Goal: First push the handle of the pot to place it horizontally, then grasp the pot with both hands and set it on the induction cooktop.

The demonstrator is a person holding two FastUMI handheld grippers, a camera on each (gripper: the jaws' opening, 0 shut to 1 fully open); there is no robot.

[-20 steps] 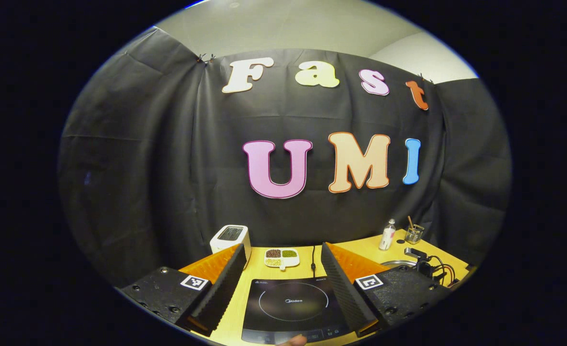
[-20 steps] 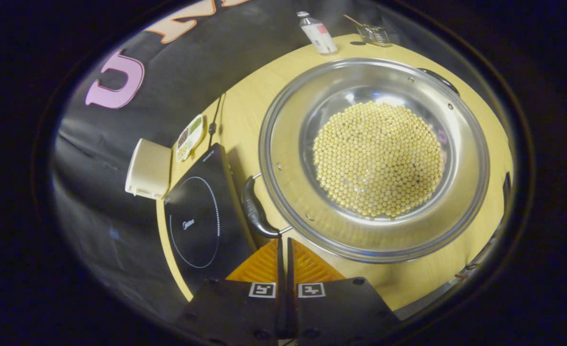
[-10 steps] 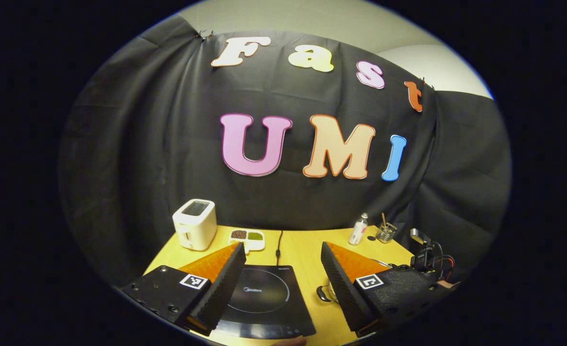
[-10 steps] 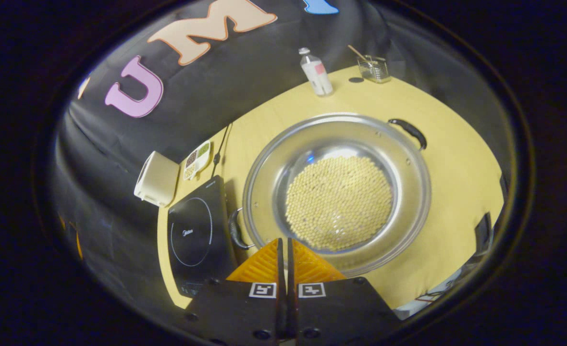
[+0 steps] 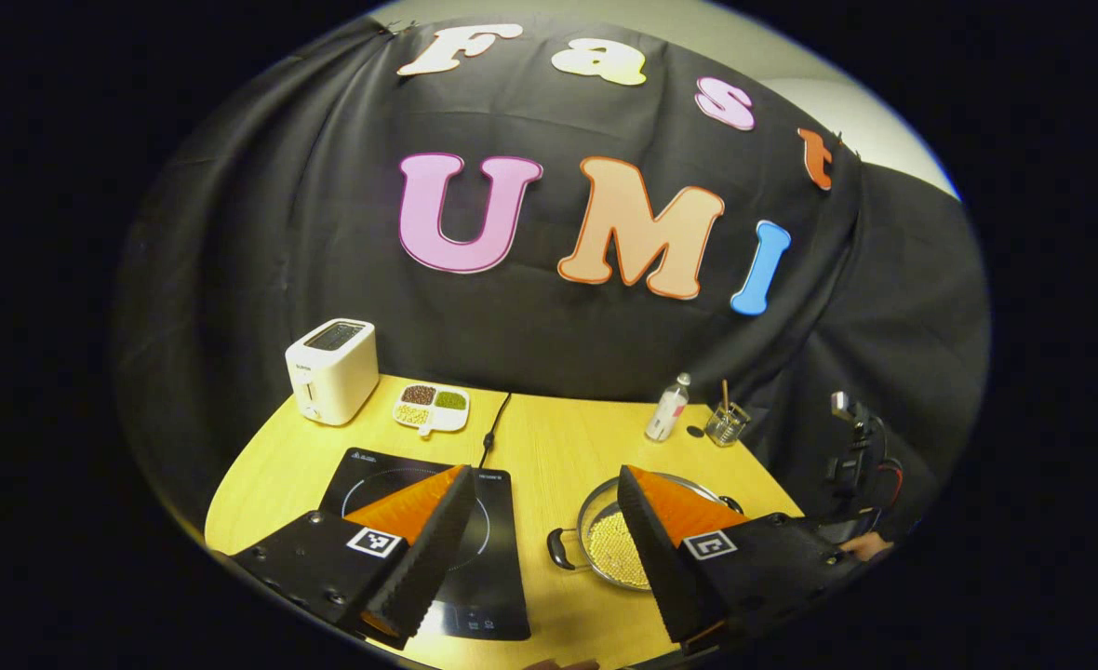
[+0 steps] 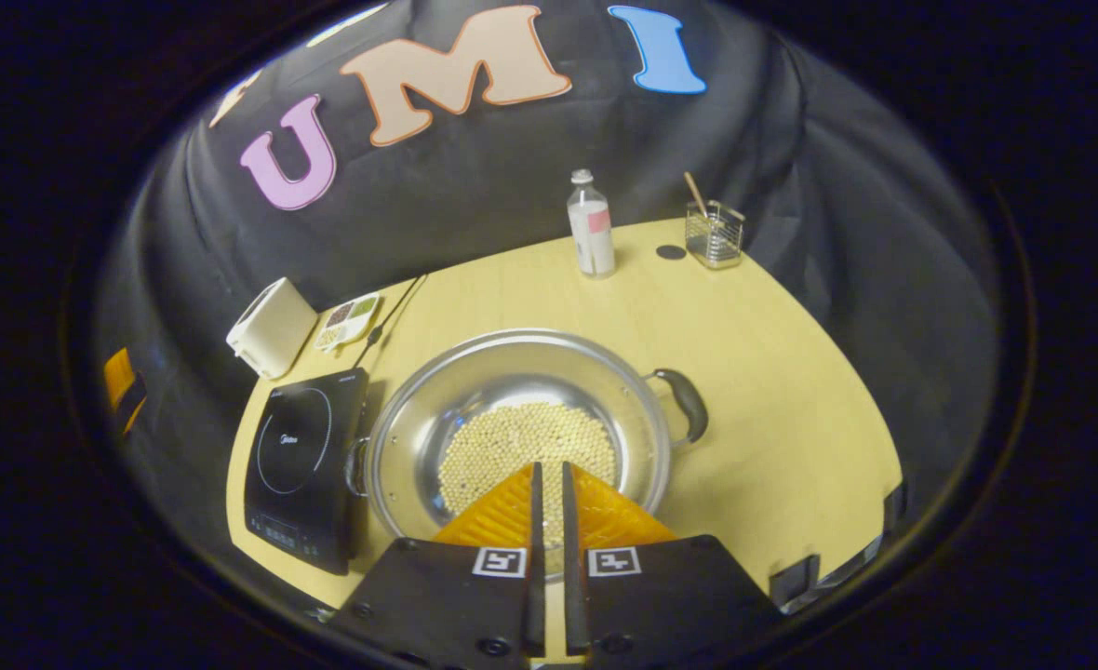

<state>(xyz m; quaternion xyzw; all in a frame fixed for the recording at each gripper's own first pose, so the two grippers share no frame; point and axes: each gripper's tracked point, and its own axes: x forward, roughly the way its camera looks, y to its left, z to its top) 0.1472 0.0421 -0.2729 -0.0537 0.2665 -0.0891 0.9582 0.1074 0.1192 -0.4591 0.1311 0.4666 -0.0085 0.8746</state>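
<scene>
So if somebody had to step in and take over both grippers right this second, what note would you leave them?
Left gripper: open, holding nothing, raised above the table between cooktop and pot.
Right gripper: fingers nearly together, holding nothing, above the pot's near rim.
Pot: on the table to the right of the induction cooktop, full of pale beans; one handle points away from the cooktop, the other faces it.
Done: handles appear to lie roughly level.
Left: grip one handle with each gripper, lift the pot and set it on the cooktop. Keep it level so no beans spill.
</scene>
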